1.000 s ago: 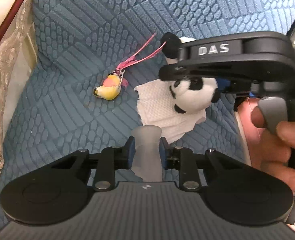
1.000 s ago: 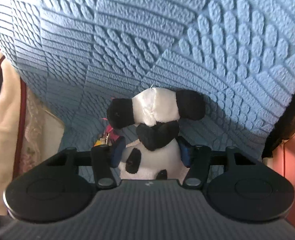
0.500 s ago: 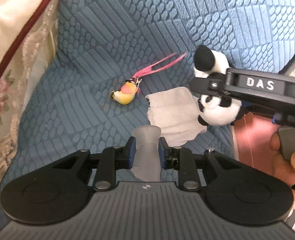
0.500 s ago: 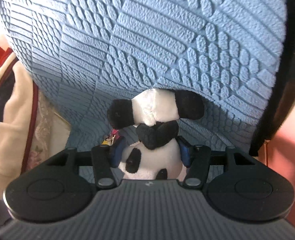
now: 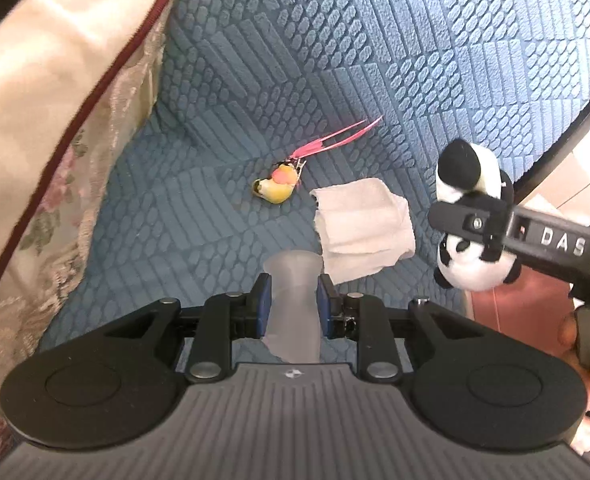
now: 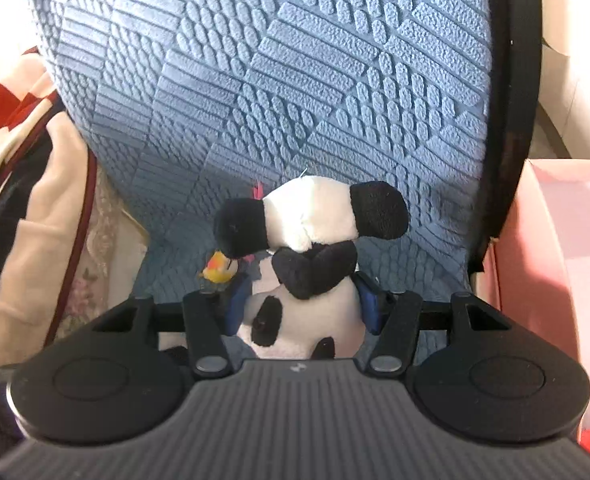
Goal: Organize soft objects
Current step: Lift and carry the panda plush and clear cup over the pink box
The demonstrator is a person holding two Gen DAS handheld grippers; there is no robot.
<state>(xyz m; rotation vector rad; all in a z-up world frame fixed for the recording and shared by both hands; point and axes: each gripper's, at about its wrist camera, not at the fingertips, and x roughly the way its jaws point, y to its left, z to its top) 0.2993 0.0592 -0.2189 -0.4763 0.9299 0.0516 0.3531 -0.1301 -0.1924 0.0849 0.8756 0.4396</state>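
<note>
My right gripper is shut on a black and white plush panda, held in the air above the blue quilted seat. The left wrist view shows the same panda at the right, clamped in that gripper. My left gripper is shut on a frosted, soft translucent tube that stands up between its blue pads. On the seat lie a small yellow and orange plush bird with pink tail strands and a folded white cloth.
A cream cushion with red piping and a floral cover fills the left side. A pink box stands at the right, beyond the chair's black edge. A hand grips the right tool's handle.
Both grippers have pulled back and risen from the seat. The panda has moved to the right, off the white cloth, which now lies uncovered. The pink box has come into the right wrist view.
</note>
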